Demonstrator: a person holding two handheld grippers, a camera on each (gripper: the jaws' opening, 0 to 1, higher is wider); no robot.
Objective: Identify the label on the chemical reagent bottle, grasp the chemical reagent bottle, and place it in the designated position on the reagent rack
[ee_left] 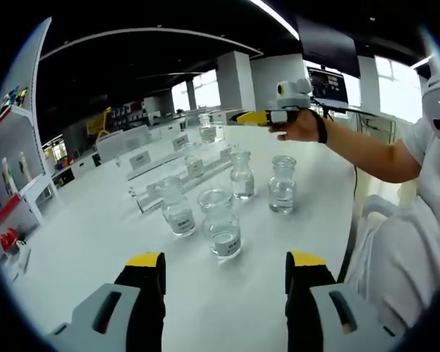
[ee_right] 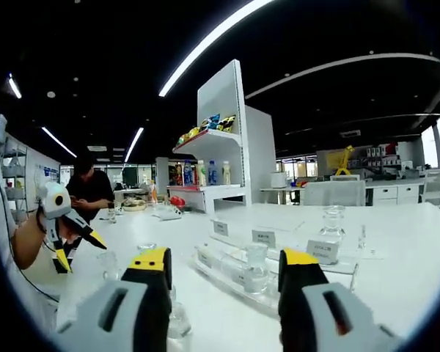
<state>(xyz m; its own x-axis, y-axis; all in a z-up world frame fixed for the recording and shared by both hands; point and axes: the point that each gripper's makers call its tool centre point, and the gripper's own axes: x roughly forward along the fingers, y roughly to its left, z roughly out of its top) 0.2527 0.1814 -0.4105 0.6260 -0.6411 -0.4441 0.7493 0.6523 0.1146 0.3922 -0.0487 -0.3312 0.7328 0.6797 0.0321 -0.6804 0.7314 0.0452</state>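
Right gripper [ee_right: 224, 275] at bottom of right gripper view, yellow-tipped jaws apart, nothing between them. Clear reagent rack [ee_right: 279, 268] on white table [ee_right: 403, 242] just beyond jaws, white label cards standing along it. Stoppered glass bottle [ee_right: 331, 226] on rack's upper tier; another glass bottle [ee_right: 255, 270] on lower tier. Left gripper [ee_right: 77, 246] well left of rack, held in person's hand [ee_right: 31, 242]. White display shelf [ee_right: 220, 158] with coloured bottles behind rack. Person in black [ee_right: 88, 189] beyond left gripper.
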